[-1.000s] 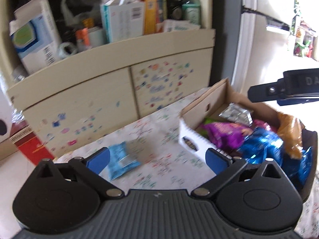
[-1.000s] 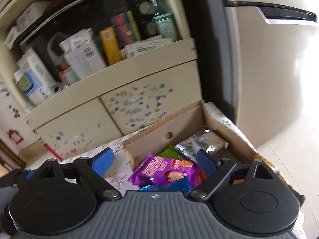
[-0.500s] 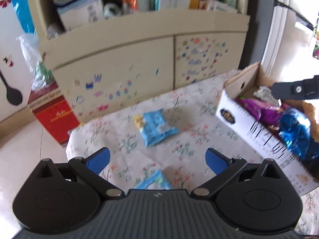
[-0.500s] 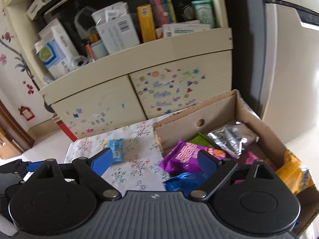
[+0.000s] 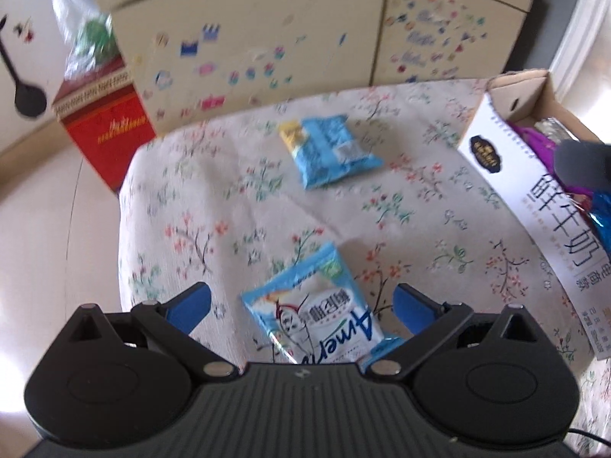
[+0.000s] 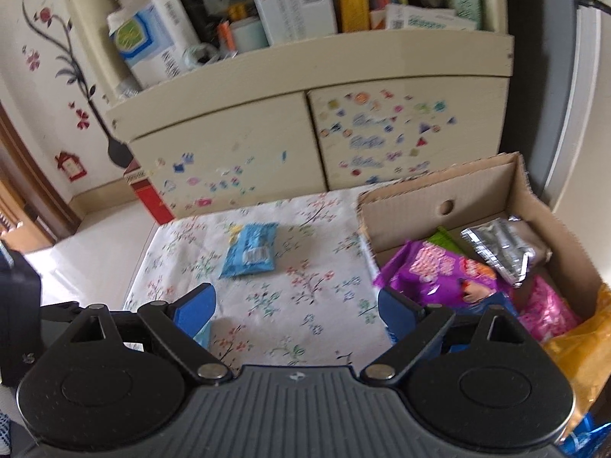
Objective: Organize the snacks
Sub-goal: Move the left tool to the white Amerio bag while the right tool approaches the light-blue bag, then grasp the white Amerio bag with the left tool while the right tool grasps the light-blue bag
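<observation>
Two blue snack packets lie on the floral tablecloth [image 5: 214, 206]. The near blue-and-white packet [image 5: 317, 316] lies between the fingers of my open left gripper [image 5: 301, 305]. The far blue packet [image 5: 332, 149] lies near the table's back edge and shows in the right wrist view too [image 6: 250, 250]. A cardboard box [image 6: 439, 194] at the right holds several snack bags, among them a purple one [image 6: 431, 267] and a silver one [image 6: 500, 248]. My right gripper [image 6: 296, 307] is open and empty over the cloth, beside the box's left wall.
A cream cabinet [image 6: 305, 122] with stickers stands behind the table, its shelf crammed with boxes and bottles. A red box [image 5: 103, 129] stands on the floor at the left. The box's white outer wall [image 5: 534, 206] borders the cloth at the right. The fridge door [image 6: 588, 76] is at the far right.
My left gripper has swung left away from the box and down over the near blue-and-white packet. My right gripper has pulled back and left, from over the box to over the cloth.
</observation>
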`<state>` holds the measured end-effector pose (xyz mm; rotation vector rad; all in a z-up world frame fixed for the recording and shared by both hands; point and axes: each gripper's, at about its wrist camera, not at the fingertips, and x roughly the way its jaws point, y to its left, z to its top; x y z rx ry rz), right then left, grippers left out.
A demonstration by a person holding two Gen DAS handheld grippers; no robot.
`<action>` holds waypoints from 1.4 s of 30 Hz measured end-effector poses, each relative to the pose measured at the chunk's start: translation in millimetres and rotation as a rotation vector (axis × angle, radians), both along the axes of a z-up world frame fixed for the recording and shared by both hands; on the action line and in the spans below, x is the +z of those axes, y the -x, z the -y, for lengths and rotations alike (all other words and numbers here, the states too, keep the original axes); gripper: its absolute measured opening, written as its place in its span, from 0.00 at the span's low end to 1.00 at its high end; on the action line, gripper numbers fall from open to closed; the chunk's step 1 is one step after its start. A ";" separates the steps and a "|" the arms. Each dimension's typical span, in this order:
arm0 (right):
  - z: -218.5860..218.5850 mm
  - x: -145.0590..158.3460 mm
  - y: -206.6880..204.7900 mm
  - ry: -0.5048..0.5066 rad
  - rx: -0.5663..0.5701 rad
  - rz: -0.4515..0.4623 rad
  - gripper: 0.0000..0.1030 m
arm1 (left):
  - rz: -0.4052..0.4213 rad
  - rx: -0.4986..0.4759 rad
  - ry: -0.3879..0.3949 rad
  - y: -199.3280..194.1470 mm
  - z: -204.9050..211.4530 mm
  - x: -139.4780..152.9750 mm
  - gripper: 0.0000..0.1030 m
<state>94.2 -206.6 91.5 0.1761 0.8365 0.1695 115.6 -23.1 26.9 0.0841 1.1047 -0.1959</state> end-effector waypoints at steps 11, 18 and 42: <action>-23.5 -17.6 -18.3 0.028 0.055 -0.039 0.93 | -0.024 -0.027 -0.045 3.3 3.5 -19.8 0.98; -34.5 -31.1 -36.6 0.021 0.070 -0.068 0.93 | -0.010 -0.016 -0.077 3.9 -3.2 -24.6 0.97; -76.3 -79.0 -102.8 0.040 0.078 -0.089 0.92 | -0.012 0.174 0.010 -10.9 -47.9 -23.5 0.65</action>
